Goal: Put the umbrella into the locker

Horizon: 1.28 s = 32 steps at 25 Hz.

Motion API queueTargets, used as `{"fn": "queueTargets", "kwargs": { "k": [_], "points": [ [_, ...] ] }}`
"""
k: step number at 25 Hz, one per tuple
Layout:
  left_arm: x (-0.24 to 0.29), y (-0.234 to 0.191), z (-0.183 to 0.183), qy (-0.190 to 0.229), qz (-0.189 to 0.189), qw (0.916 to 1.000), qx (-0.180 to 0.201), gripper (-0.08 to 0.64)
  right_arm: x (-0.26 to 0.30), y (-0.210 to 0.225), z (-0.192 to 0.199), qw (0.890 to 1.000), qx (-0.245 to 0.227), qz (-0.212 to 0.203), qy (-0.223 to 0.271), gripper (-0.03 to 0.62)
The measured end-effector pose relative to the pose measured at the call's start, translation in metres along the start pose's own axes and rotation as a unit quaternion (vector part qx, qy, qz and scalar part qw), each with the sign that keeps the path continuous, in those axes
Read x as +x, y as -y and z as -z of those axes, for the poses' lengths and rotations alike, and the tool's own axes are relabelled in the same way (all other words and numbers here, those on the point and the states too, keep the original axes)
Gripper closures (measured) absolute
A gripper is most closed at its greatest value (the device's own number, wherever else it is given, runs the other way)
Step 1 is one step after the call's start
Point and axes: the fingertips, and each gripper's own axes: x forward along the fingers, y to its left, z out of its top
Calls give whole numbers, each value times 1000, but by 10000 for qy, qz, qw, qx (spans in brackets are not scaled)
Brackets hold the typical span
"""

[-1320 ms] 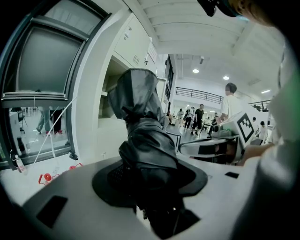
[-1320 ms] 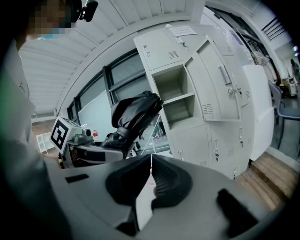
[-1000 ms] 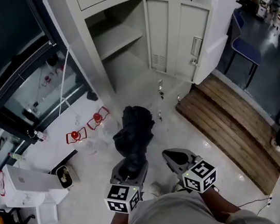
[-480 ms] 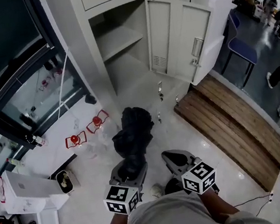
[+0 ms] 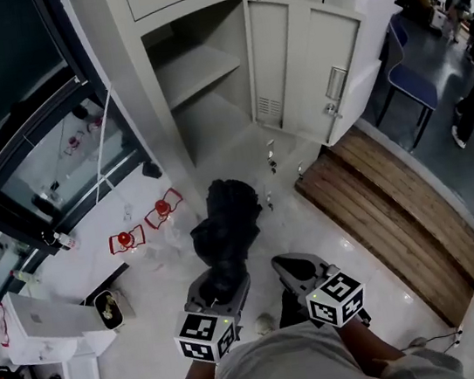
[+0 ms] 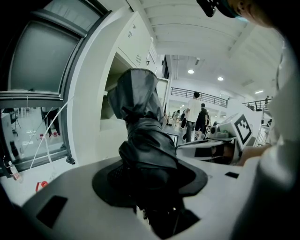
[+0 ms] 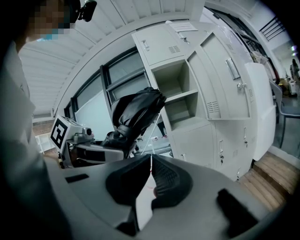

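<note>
A folded black umbrella (image 5: 225, 226) sticks out forward from my left gripper (image 5: 220, 284), whose jaws are shut on its lower end; the left gripper view shows the dark bundle (image 6: 143, 136) wedged between the pads. To its right, my right gripper (image 5: 298, 269) is shut with nothing between its pads (image 7: 151, 180), and it sees the umbrella (image 7: 133, 112) at its left. Ahead stands the pale locker (image 5: 203, 79) with its door (image 5: 311, 67) swung open and a shelf (image 5: 193, 69) inside. The open compartment (image 7: 180, 96) is bare.
A wooden platform (image 5: 395, 213) lies on the floor at the right. Two small red stands (image 5: 141, 227) and a white box (image 5: 45, 323) sit on the floor at the left, beside a glass window wall (image 5: 45, 142). A blue chair (image 5: 415, 78) and passing people are far right.
Both grippers stay where they were with the umbrella still held. A person at the far right edge has walked further along.
</note>
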Motion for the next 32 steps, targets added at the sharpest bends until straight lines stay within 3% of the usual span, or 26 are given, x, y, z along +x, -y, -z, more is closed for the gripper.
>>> {"fn": "queueTargets", "kwargs": {
  "k": [22, 32],
  "points": [
    [144, -65, -68, 40, -561, 9978, -359, 337, 90, 147, -84, 9966, -316, -711, -287, 563],
    [195, -79, -93, 70, -849, 9937, -732, 337, 111, 193, -111, 9922, -413, -1107, -394, 563]
  ]
}}
